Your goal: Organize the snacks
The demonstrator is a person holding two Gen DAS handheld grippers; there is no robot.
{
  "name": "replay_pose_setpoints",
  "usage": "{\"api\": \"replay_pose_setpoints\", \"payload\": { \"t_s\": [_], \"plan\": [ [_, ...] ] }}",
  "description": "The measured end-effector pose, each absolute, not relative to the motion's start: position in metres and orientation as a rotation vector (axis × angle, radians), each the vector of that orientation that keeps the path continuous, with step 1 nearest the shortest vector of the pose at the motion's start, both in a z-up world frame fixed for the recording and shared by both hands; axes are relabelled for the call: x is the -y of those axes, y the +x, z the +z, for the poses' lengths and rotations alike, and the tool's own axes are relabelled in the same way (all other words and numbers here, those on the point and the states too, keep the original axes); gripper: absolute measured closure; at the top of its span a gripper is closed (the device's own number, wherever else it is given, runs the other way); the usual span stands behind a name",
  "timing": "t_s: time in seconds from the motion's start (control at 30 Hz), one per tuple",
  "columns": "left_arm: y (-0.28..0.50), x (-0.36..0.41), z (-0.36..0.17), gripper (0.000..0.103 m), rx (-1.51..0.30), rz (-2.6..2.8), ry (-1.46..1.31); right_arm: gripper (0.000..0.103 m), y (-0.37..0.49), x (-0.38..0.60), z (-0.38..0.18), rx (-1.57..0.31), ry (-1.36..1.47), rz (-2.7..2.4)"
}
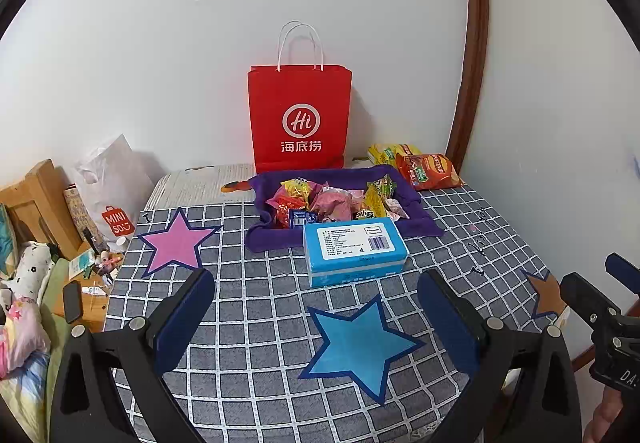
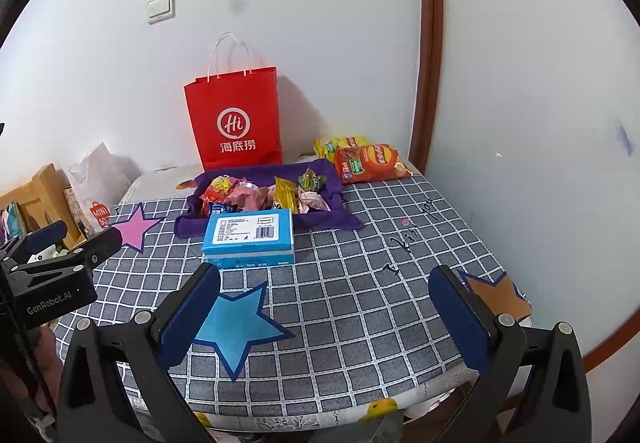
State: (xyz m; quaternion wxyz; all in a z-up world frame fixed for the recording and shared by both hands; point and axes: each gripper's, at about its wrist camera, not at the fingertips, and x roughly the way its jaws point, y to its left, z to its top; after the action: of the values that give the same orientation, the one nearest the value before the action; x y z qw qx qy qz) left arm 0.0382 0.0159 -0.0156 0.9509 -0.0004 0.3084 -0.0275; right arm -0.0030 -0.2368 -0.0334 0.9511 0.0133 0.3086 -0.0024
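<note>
A purple cloth tray (image 1: 264, 239) (image 2: 188, 227) at the back of the table holds several wrapped snacks (image 1: 332, 203) (image 2: 256, 195). A blue box (image 1: 354, 251) (image 2: 250, 238) lies flat just in front of it. Two chip bags, orange (image 1: 430, 171) (image 2: 370, 163) and yellow (image 1: 390, 153) (image 2: 338, 145), lie at the back right corner. My left gripper (image 1: 316, 317) hovers open over the blue star (image 1: 360, 347), short of the box. My right gripper (image 2: 324, 319) is open too, above the checked cloth, empty.
A red paper bag (image 1: 300, 119) (image 2: 236, 119) stands against the wall behind the tray. The checked tablecloth (image 1: 248, 323) (image 2: 352, 307) carries pink (image 1: 174, 243) and orange (image 2: 496, 295) stars. Left of the table sit a white shopping bag (image 1: 108, 195), a wooden shelf and clutter.
</note>
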Motion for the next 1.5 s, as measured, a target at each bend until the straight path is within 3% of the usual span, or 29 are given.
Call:
{"api": "replay_pose_setpoints", "payload": {
  "t_s": [1.5],
  "plan": [
    [0.0355, -0.0131, -0.0201, 0.001, -0.633, -0.068, -0.005, 0.001, -0.0093, 0.2319, -0.0279, -0.614, 0.042, -0.003]
  ]
}}
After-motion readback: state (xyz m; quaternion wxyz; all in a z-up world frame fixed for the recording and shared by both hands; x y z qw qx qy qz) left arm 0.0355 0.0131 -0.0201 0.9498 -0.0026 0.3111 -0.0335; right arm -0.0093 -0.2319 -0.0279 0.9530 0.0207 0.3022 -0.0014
